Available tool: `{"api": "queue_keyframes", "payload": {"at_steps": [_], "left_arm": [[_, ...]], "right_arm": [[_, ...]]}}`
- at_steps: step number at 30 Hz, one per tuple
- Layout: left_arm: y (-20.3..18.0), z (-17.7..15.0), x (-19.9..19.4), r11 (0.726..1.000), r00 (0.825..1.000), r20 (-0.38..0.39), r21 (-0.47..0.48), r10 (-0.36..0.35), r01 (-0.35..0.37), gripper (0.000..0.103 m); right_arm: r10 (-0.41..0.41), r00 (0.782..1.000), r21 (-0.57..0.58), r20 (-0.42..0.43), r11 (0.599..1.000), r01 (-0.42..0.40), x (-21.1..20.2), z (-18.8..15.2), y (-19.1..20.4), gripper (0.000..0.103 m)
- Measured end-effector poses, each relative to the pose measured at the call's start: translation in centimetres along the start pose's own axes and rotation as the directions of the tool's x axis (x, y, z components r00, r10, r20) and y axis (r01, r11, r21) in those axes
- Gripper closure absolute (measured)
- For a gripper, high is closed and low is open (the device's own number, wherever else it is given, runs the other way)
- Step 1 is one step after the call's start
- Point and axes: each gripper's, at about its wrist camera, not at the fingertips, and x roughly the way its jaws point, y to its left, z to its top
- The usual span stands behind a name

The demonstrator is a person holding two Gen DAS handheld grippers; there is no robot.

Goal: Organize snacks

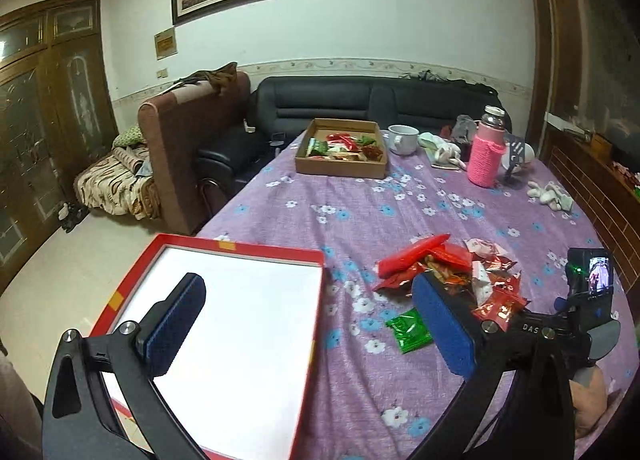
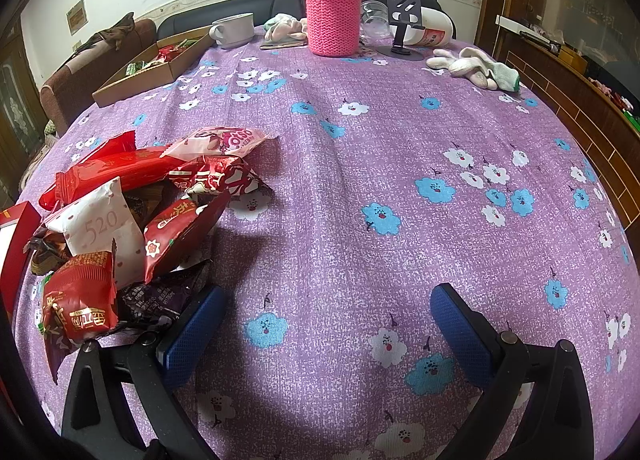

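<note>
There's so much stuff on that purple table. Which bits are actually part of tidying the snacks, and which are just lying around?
Part of the job:
snack pile
green packet
red box
brown tray, already holding snacks

Just lying about:
pink flask
white mug
socks
phone stand

The desk's cloth point(image 2: 360, 131) is purple, strewn with blue and white flowers. On it the snack pile point(image 2: 132, 215) is mostly red wrappers, with a white pack point(image 2: 102, 219) printed "520", a pink-and-white one point(image 2: 220, 141) and a dark purple one point(image 2: 160, 296). Left of the pile, a green packet point(image 1: 408, 330) and a red box point(image 1: 240, 340) with a white inside. Beyond the pile, a brown cardboard tray point(image 1: 340, 167), a white mug point(image 2: 234, 29) and a flask point(image 2: 334, 3) in a pink knitted sleeve. Both tongs have blue pads point(image 2: 196, 332) on black arms.
</note>
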Motion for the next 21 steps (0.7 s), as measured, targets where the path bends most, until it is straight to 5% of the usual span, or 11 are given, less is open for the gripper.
{"api": "queue_keyframes", "payload": {"at_steps": [21], "left_arm": [[0.31,-0.51,-0.22,1.0,1.0,-0.019,0.007,0.016,-0.016,0.0]], "right_arm": [[0.0,1.0,0.0,0.0,1.0,0.0,-0.04,-0.03,0.02,0.0]]}}
